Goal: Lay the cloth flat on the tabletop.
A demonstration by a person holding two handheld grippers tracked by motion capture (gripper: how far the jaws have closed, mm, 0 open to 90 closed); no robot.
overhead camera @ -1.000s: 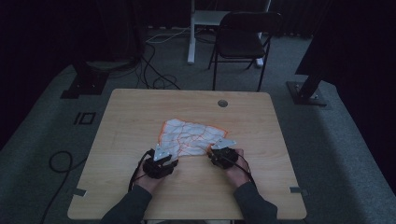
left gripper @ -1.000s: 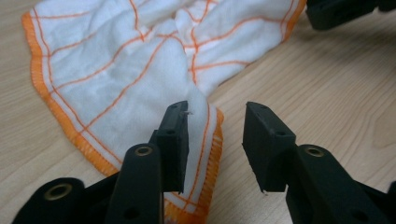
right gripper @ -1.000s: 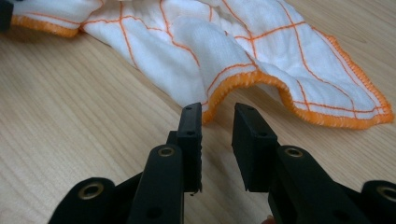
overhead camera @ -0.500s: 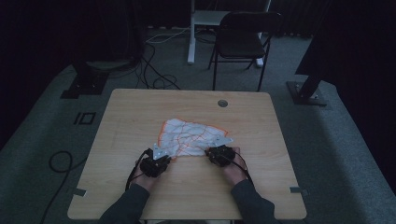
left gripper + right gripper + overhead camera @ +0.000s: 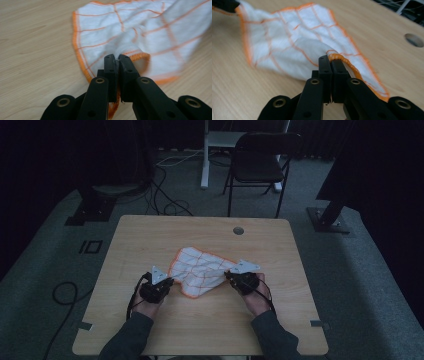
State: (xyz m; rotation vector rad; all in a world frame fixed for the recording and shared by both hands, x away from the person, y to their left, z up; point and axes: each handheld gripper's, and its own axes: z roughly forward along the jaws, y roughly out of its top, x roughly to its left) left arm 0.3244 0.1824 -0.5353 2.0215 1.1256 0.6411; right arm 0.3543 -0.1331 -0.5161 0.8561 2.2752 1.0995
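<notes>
Now both hand-held grippers are clenched on the cloth (image 5: pixel 200 272), a white one with an orange grid and orange hem, lying on the worktop (image 5: pixel 150 240) between the two hands; the left hand-held gripper (image 5: pixel 117 58) has just been closing and pinches a small bunch of fabric near the hem, and the right hand-held gripper (image 5: pixel 329 60) has likewise just been closing, nipping a folded bit of the orange edge. The near side of the cloth is lifted at the two grips while the far part still rests on the wood. The main risk, as I judge it, lies in how little fabric each pair of jaws holds; a quick pull apart could slide the thin hem out of one grip, leaving the cloth hanging from a single corner; uneven lifting could also twist or bunch it, and dragging the far edge across the wood may fold it under; a slow, even raise with both hands seems safest.
</notes>
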